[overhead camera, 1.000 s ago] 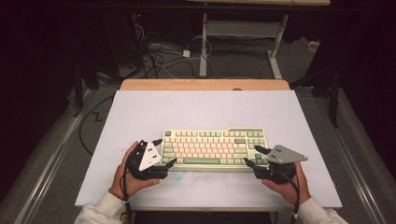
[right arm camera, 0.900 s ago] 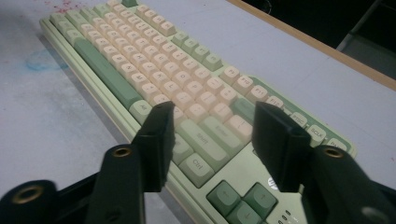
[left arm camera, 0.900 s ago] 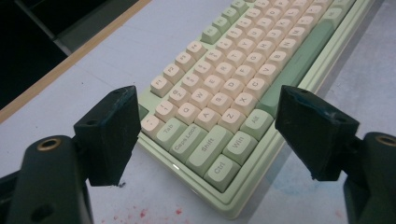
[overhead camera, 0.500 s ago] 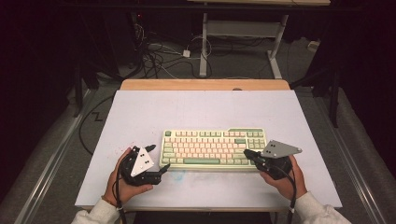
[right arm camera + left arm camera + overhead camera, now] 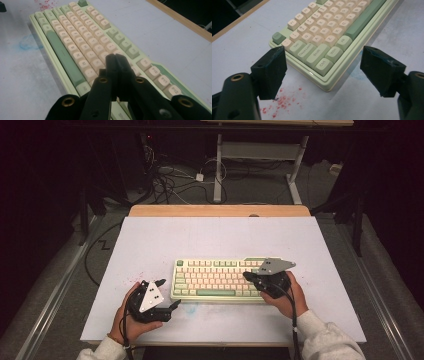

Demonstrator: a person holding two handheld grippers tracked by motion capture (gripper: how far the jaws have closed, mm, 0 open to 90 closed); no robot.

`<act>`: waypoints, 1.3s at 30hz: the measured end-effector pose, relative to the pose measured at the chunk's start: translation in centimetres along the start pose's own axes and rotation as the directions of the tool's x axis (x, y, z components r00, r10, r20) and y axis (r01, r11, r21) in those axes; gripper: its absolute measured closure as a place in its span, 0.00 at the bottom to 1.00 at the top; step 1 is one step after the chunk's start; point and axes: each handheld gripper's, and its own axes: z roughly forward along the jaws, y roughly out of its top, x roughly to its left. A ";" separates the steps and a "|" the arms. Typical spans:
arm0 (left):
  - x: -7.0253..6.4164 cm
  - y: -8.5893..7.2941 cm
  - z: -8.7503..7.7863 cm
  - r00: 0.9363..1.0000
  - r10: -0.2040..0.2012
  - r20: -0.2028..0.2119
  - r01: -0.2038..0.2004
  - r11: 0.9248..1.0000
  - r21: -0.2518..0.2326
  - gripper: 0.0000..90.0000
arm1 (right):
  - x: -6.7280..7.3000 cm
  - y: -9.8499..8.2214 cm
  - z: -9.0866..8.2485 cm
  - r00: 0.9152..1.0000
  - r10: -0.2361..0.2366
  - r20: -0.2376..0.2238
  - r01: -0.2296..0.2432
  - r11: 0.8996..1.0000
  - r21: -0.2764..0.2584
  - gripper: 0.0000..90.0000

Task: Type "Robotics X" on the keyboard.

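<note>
A pale green keyboard (image 5: 220, 279) with cream keys lies flat on the white table (image 5: 215, 235), a little right of the middle and nearer the person's edge than the far wooden edge. Its long side runs left to right.

The right gripper (image 5: 248, 276) sits over the right end of the keyboard, held in the person's right hand (image 5: 286, 295), with its grey three-cornered plate on top. In the right gripper view its two black jaws are pressed together with nothing between them, and the tips (image 5: 115, 58) hang above the cream keys near the right part of the board; I cannot tell whether they touch a key. These jaws have just been closing and now meet.

The left gripper (image 5: 168, 294) rests in the left hand (image 5: 131, 312) on the table just left of the keyboard's near left corner, apart from it. Its jaws stand wide, with bare table and the corner of the keyboard (image 5: 329, 37) showing between them; the pads (image 5: 271, 71) grip nothing.

Small red specks (image 5: 279, 102) dot the table beside the left gripper, and a faint blue smudge (image 5: 30, 41) marks the surface just near of the keyboard's front edge
</note>
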 end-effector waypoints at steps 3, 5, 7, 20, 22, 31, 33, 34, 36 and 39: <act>0.0 0.0 0.0 1.000 0.001 0.001 -0.001 1.000 0.002 0.23 | 0.1 0.5 1.1 1.000 -0.006 -0.008 0.006 1.000 0.019 1.00; 0.0 -0.1 0.0 1.000 0.000 0.000 0.000 1.000 0.002 0.23 | 0.1 0.7 1.9 1.000 -0.018 -0.014 0.018 0.999 0.032 1.00; 0.1 -0.1 0.0 1.000 -0.002 0.000 0.002 1.000 0.000 0.23 | 0.1 0.8 2.5 1.000 -0.012 -0.021 0.013 0.999 0.049 1.00; 0.1 -0.2 0.1 1.000 -0.003 0.008 0.003 1.000 0.007 0.23 | 0.1 1.1 5.5 1.000 -0.022 0.008 0.021 0.990 0.136 1.00; 0.1 -0.2 0.1 1.000 -0.001 0.010 0.001 1.000 0.009 0.23 | 0.0 1.0 5.7 1.000 -0.029 0.011 0.027 0.989 0.148 1.00; 0.1 -0.2 0.1 1.000 0.001 0.010 -0.002 1.000 0.011 0.23 | -0.1 1.0 6.1 0.999 -0.042 0.023 0.037 0.984 0.174 1.00; 0.1 -0.2 0.1 1.000 0.001 0.010 -0.002 1.000 0.014 0.23 | 0.1 1.1 6.3 0.999 -0.052 0.016 0.048 0.977 0.206 1.00; 0.1 -0.2 0.1 1.000 0.001 0.010 -0.001 1.000 0.014 0.23 | 0.2 1.2 6.2 0.998 -0.055 0.022 0.049 0.977 0.205 1.00; 0.1 -0.2 0.1 1.000 0.001 0.008 -0.001 1.000 0.012 0.23 | 0.2 1.2 5.8 0.999 -0.045 0.016 0.042 0.984 0.172 1.00; 0.1 -0.3 0.0 1.000 0.000 0.005 0.000 1.000 0.013 0.23 | 0.1 1.4 5.2 0.999 -0.036 0.018 0.033 0.990 0.134 1.00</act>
